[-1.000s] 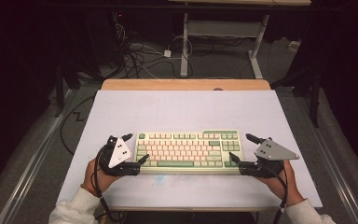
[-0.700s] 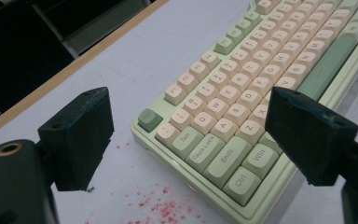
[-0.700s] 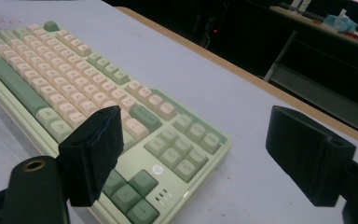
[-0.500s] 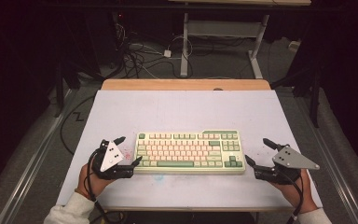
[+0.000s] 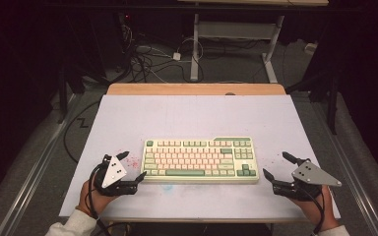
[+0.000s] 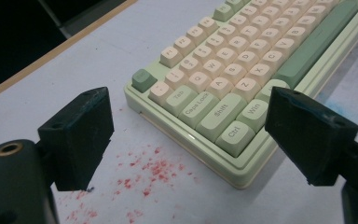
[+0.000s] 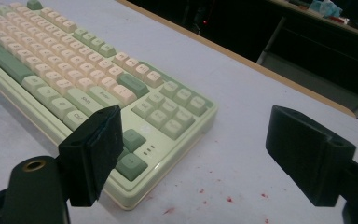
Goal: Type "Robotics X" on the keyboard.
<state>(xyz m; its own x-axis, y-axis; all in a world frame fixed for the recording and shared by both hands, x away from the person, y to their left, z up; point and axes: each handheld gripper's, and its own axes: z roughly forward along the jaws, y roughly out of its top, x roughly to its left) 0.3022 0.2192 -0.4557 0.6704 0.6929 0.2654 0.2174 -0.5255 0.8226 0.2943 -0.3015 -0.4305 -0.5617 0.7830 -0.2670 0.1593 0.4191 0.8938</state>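
— Where does the keyboard sit from you?

— The pale green and cream mechanical keyboard (image 5: 200, 160) lies flat in the middle of the white table (image 5: 187, 115), long axis running across, left to right. My left gripper (image 5: 129, 167) is just beside its near-left corner; from the left gripper view that corner (image 6: 242, 172) points between my jaws. My right gripper (image 5: 278, 167) stands a little off the right end, so the left is the nearer one.

— And the jaws?

— Both pairs stand wide apart and hold nothing. In the right gripper view the near-right corner (image 7: 135, 196) sits beside one jaw, not between them.

— What would a grasp turn on?

— I judge each pair must close across a short end, so I'd come in along the long axis.

— Anything different from a second ago?

— Yes: both hands have drawn back toward the table's near edge and outward, the right more. The keyboard has not moved.
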